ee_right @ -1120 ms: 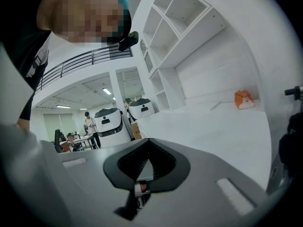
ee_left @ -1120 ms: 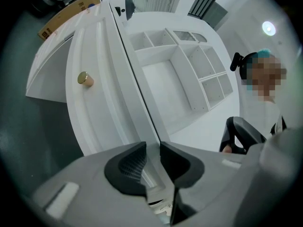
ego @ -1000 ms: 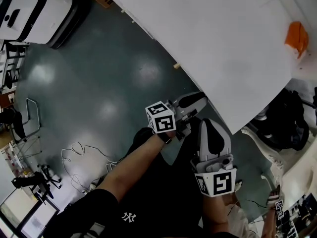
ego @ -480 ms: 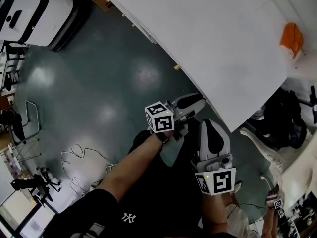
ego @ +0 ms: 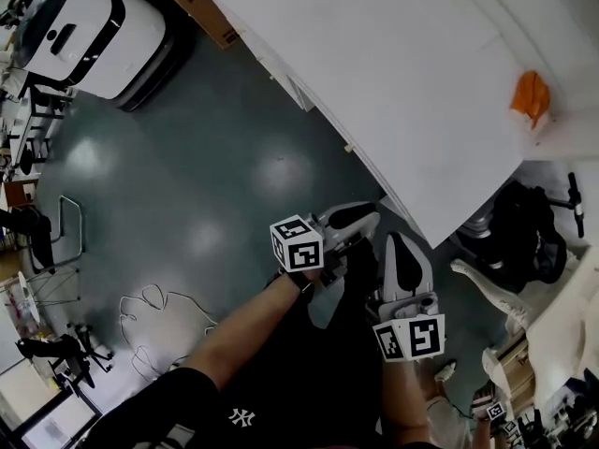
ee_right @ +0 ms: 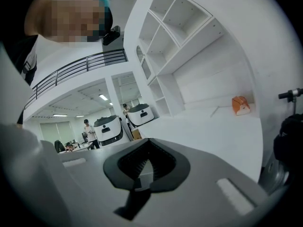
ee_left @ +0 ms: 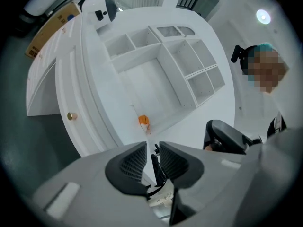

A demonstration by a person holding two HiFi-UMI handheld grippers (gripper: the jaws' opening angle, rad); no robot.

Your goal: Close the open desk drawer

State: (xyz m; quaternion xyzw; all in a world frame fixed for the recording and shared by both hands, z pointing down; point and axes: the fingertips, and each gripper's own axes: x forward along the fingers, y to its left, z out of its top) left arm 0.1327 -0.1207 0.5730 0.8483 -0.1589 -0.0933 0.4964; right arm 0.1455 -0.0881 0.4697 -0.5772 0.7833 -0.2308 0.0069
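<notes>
Currently both grippers hang off the desk's [ego: 402, 73] near corner, above the floor, neither touching anything. Left gripper [ee_left: 152, 149]: jaws a narrow slit apart, nothing between them. Right gripper [ee_right: 147, 148]: jaws tip to tip, also empty, pointing out across the desktop.

The drawer [ee_left: 79, 96] sits under the desk's front edge, marked by a small brass knob [ee_left: 71, 116], well apart from both grippers. How far it stands out I cannot tell from here.

My reading: the step in hand is the approach. No grasp needed. Bring the left gripper down to front-panel level, close its jaws for a blunt nose, and meet the panel just beside the knob. Push square to the front, along the slide, not at an angle, or it may bind. Ease off as the panel comes flush.
</notes>
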